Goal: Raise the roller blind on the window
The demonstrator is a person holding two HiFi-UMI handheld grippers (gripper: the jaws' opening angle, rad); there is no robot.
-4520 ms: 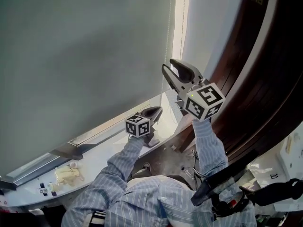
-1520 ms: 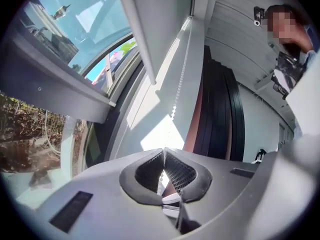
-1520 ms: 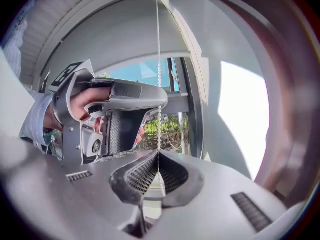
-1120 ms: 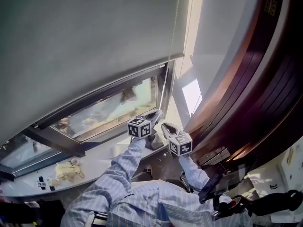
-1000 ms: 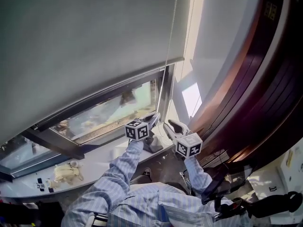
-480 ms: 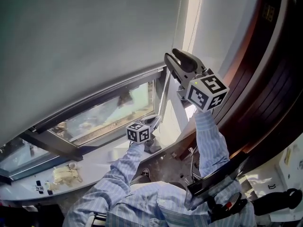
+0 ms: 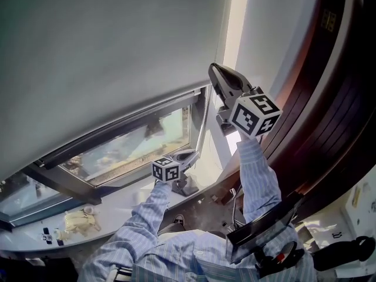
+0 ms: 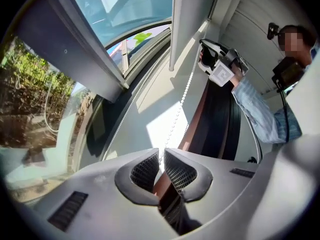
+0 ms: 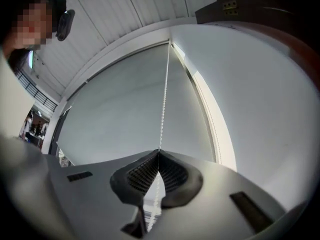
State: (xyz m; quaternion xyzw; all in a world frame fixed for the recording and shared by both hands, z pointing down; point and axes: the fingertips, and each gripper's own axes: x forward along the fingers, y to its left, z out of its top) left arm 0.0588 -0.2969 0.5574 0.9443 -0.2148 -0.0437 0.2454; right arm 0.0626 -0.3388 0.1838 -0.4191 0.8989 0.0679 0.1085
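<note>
Roller blind [image 7: 106, 46] is partly up. Its bottom bar [image 7: 117, 128] hangs above a strip of bare window glass [image 7: 141, 137] over the sill [image 7: 123, 195].

Right gripper [image 7: 212, 68] is held high by the window's right edge. It has just clamped on the bead cord [image 9: 164, 94], jaws pressed together. Only the right gripper view [image 9: 158, 151] makes this plain: the cord enters the tips, comes out below the pads, and runs up the blind's right edge to the top corner.

Left gripper [image 7: 194, 153] sits low, just over the sill's right end. In the left gripper view [image 8: 162, 156] its jaws pinch the same cord [image 8: 182, 96], having just eased a hair apart. The cord climbs from them toward the right gripper [image 8: 204, 54].

The head view barely shows the cord against the frame. It alone shows both striped sleeves [image 7: 258, 175] and small clutter [image 7: 76, 219] at the sill's left end.

The left gripper view alone shows greenery [image 8: 30, 94] outside the glass and a sun patch [image 8: 162, 129] on the wall beside the sill.
</note>
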